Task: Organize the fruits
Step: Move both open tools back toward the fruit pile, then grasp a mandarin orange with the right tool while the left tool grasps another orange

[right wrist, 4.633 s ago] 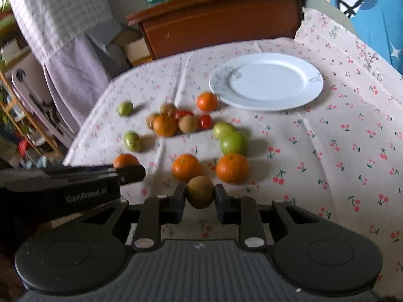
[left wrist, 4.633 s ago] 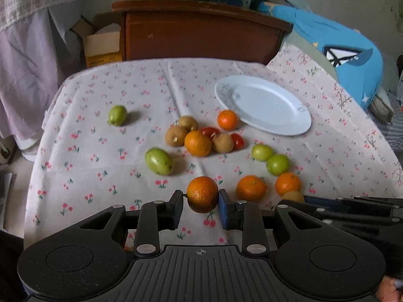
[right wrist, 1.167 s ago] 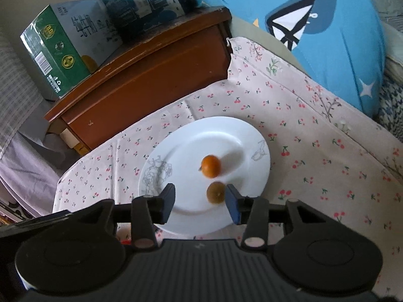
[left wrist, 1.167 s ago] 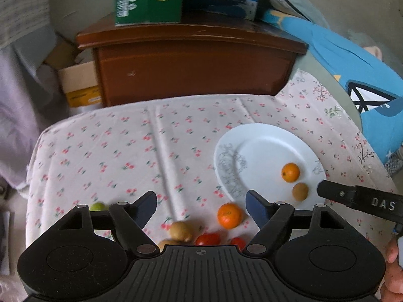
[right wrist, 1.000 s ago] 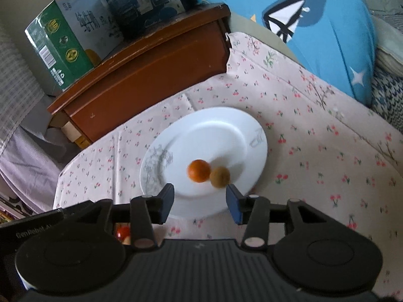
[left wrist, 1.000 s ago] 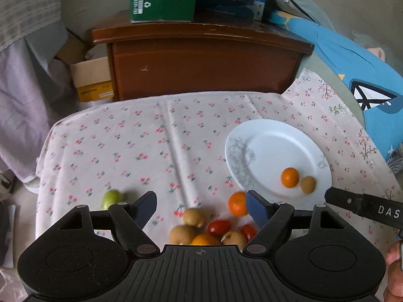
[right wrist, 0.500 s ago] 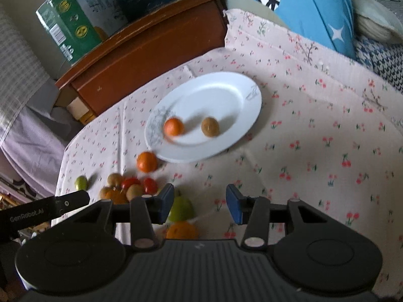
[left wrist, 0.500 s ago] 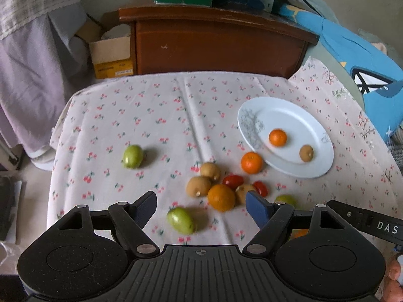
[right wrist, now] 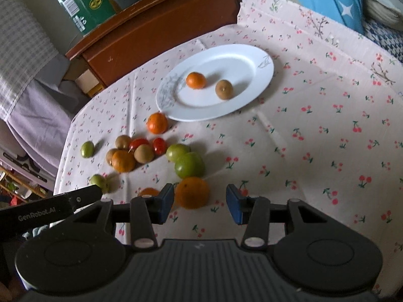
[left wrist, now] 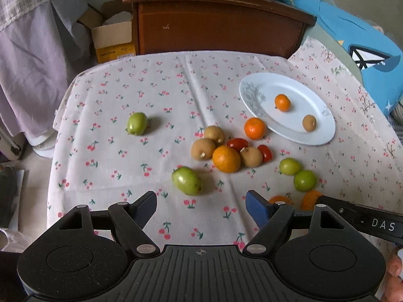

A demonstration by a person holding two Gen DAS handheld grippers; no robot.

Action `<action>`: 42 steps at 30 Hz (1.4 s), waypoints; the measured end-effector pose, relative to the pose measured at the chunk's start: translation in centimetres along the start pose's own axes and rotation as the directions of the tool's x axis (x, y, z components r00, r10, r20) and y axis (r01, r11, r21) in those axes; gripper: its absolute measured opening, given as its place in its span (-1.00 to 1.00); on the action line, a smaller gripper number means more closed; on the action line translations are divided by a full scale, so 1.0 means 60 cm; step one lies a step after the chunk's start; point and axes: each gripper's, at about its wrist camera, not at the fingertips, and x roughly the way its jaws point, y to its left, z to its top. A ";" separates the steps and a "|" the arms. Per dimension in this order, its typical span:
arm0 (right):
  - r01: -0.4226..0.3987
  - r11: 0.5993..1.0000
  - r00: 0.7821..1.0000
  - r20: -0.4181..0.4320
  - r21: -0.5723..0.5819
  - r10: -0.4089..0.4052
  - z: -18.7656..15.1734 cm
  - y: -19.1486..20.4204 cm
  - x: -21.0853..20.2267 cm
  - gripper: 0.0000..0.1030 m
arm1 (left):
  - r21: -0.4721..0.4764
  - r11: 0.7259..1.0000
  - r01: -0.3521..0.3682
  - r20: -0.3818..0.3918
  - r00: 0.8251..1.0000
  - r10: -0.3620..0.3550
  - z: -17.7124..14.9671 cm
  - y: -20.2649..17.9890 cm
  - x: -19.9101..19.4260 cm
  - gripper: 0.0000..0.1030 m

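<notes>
Left wrist view: the left hand-held gripper (left wrist: 201,207) is spread, holding nothing. Ahead on the surface (left wrist: 156,93) lie four green fruits, four oranges, three brown fruits, two tomatoes. Far right, the plate (left wrist: 325,136) holds one orange (left wrist: 282,102) and one brown fruit (left wrist: 309,122). "DAS" reads rightward.

Right wrist view: the right hand-held gripper (right wrist: 200,206) is spread, an orange (right wrist: 192,192) just ahead. "GenRobot.AI" reads leftward.

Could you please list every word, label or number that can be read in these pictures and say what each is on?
"DAS" — on the right gripper's black bar, left wrist view.
"GenRobot.AI" — on the left gripper's black bar, right wrist view.
Green carton: round logos and barcode, print too small to read.
Yellow box: print blurred.
</notes>
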 end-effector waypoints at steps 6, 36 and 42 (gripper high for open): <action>0.007 0.999 1.000 -0.014 -0.043 -0.008 -0.007 0.011 0.013 -0.10 | 0.015 1.000 0.004 -0.021 1.000 -0.004 -0.011 -0.001 0.008 0.53; 0.064 0.998 0.996 0.057 0.024 -0.065 0.009 -0.020 0.010 -0.37 | 0.226 0.967 0.114 0.018 0.992 -0.122 -0.043 -0.095 0.032 0.46; 0.062 0.997 0.997 0.050 0.034 -0.064 0.008 -0.024 0.011 -0.37 | 0.231 0.967 0.111 0.011 0.993 -0.116 -0.045 -0.107 0.044 0.18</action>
